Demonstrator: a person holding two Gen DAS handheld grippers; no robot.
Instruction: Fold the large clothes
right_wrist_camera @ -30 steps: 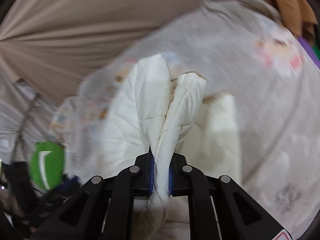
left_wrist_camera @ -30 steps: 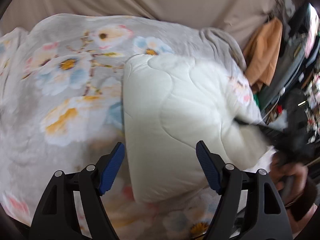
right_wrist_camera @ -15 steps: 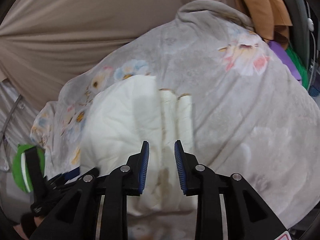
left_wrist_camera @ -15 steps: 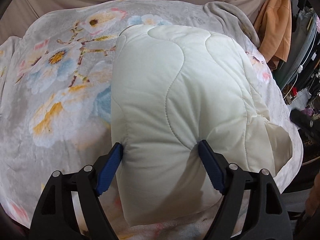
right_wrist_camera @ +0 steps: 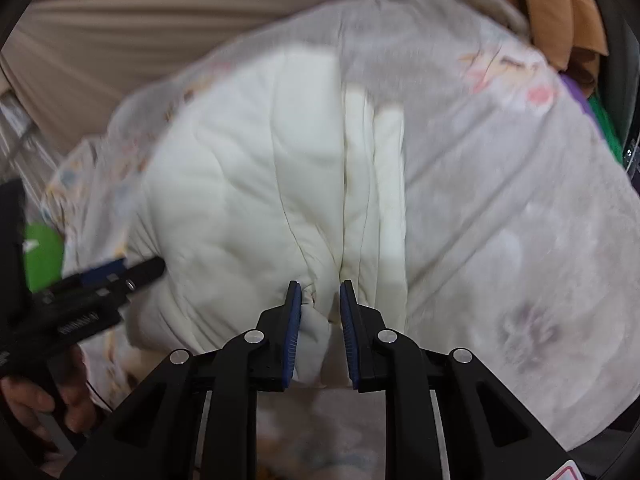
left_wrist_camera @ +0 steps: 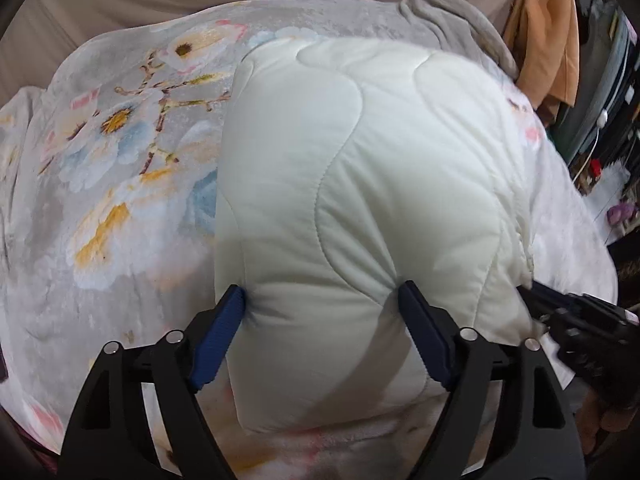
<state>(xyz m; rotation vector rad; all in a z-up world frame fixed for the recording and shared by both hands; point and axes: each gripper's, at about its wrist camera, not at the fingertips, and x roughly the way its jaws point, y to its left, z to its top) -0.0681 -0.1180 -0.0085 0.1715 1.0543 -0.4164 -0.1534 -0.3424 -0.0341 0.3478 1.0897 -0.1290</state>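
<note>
Both wrist views close above the bed, sharing the white jacket (left_wrist_camera: pixel 360 200).

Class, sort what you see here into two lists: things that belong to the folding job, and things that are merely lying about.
Part of the job:
- cream quilted jacket
- left gripper
- right gripper

Just lying about:
- floral blanket under the jacket
- orange garment hanging at the back
- beige curtain
- green object beside the bed

Both grippers: black plastic fingers (left_wrist_camera: pixel 430 338), ribbed blue pads, silver screws; bare-skinned hand (right_wrist_camera: pixel 38 404) on handle.
</note>
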